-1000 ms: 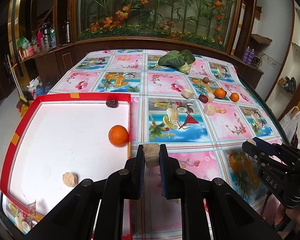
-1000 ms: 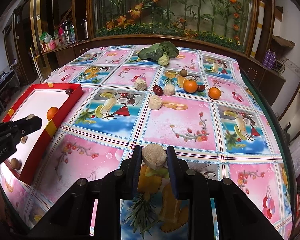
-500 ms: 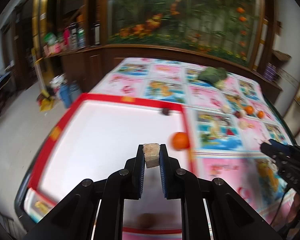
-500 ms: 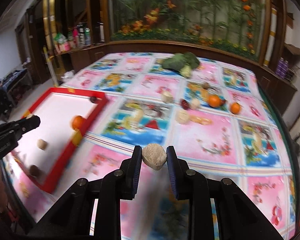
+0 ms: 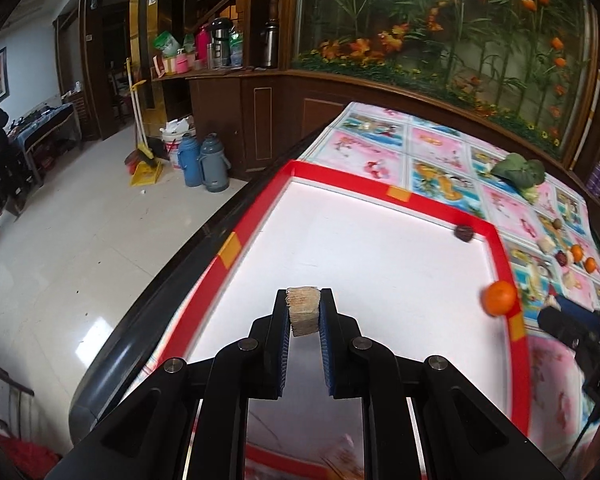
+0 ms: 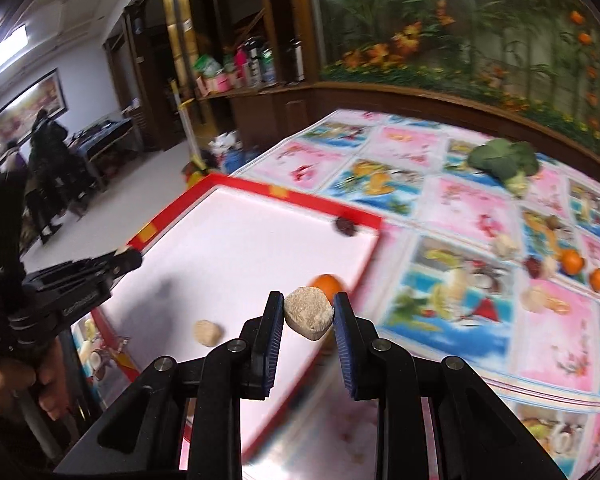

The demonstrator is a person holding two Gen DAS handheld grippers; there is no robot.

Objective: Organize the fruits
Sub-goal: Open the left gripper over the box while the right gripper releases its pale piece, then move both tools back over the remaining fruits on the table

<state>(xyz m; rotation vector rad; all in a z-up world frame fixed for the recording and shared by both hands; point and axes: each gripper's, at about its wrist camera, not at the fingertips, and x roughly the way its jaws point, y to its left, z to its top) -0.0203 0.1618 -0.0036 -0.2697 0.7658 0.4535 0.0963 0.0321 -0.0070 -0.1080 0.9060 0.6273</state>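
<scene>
table point(image 6: 480, 216), fruit-print cloth | on it: red-rimmed tray point(image 6: 284, 194), greens point(image 6: 504, 162), oranges point(image 6: 572, 261)

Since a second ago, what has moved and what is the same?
Both grippers swung from over the patterned cloth to the red-rimmed tray. The left gripper now holds its tan cube above the white tray floor; the right gripper has brought its pale round piece to the tray's near edge. Nothing was taken or let go. The orange, the dark fruit and the tan lump in the tray lie as before.
</scene>
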